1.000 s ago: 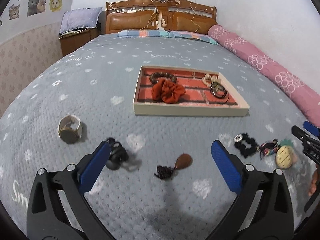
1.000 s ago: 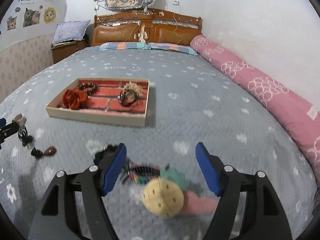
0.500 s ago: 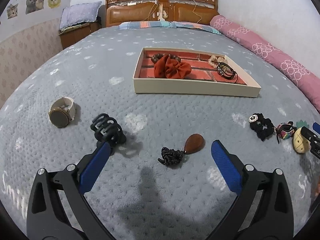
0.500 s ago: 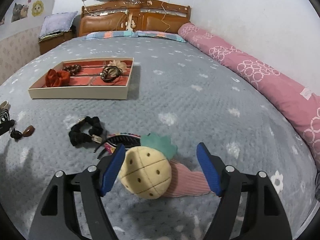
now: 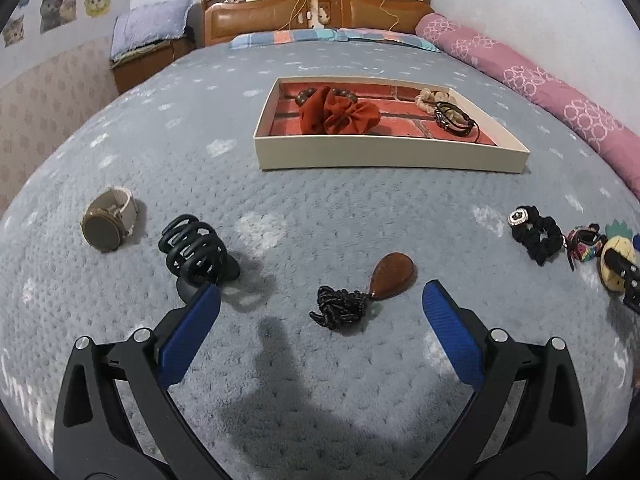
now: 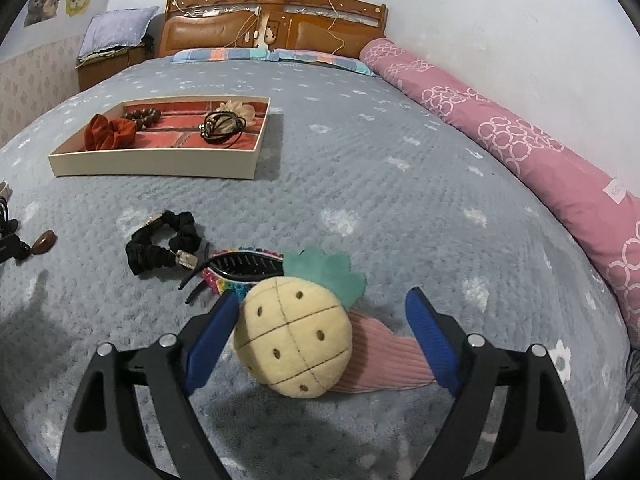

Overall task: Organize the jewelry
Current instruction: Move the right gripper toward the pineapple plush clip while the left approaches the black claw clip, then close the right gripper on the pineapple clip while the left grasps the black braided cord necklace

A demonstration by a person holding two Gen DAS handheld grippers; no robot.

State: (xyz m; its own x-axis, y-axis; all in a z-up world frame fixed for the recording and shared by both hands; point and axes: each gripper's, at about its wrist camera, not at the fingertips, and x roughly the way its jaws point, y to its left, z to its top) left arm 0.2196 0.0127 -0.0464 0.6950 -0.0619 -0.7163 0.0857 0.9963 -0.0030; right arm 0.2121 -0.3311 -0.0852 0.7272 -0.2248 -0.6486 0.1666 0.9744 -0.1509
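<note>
My left gripper (image 5: 320,308) is open just above the grey bedspread, its fingers either side of a brown teardrop pendant on a black cord (image 5: 362,290). A black claw clip (image 5: 196,252) sits by its left finger and a beige watch (image 5: 108,220) lies further left. My right gripper (image 6: 320,320) is open around a plush pineapple hair band (image 6: 294,340) with a pink band. A rainbow hair clip (image 6: 244,268) and a black scrunchie (image 6: 164,246) lie just beyond it. The cream tray (image 5: 384,156) holds a red scrunchie (image 5: 340,114), beads and black bracelets.
A long pink bolster (image 6: 520,140) runs along the bed's right side by the wall. A wooden headboard (image 5: 316,4) and pillows stand at the far end. A nightstand (image 5: 140,60) is at the far left.
Both grippers have dropped lower and moved forward. The left one now brackets the pendant; the right one now has the plush pineapple between its fingers.
</note>
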